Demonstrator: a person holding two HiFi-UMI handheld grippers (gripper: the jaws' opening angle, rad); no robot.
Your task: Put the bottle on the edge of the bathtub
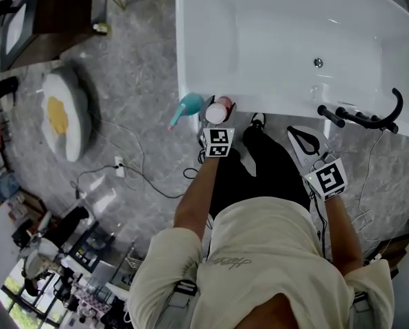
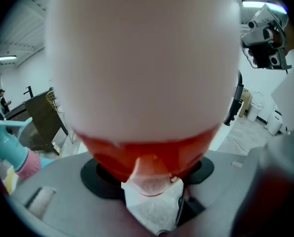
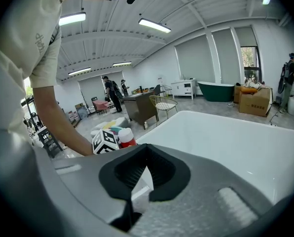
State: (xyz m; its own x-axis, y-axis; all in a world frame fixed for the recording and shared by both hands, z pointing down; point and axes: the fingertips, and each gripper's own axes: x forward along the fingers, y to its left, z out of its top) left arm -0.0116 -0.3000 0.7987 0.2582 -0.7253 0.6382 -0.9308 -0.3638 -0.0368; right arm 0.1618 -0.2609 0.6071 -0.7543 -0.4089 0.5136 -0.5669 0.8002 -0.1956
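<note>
The bottle (image 1: 218,108) has a red body and a white cap and is upright at the front left corner of the white bathtub's rim (image 1: 280,110). My left gripper (image 1: 221,123) reaches in from the side, and its jaws close round the bottle's red body. In the left gripper view the bottle (image 2: 147,73) fills most of the frame. From the right gripper view the bottle (image 3: 126,138) shows beside the left marker cube, but whether it rests on the rim is hidden. My right gripper (image 1: 302,137) hangs shut and empty just before the tub's front.
A teal bottle (image 1: 189,105) stands on the floor close to the left of the held bottle. A black faucet (image 1: 362,117) sits on the rim at the right. Cables (image 1: 132,173) and an egg-shaped cushion (image 1: 64,115) lie on the grey floor to the left.
</note>
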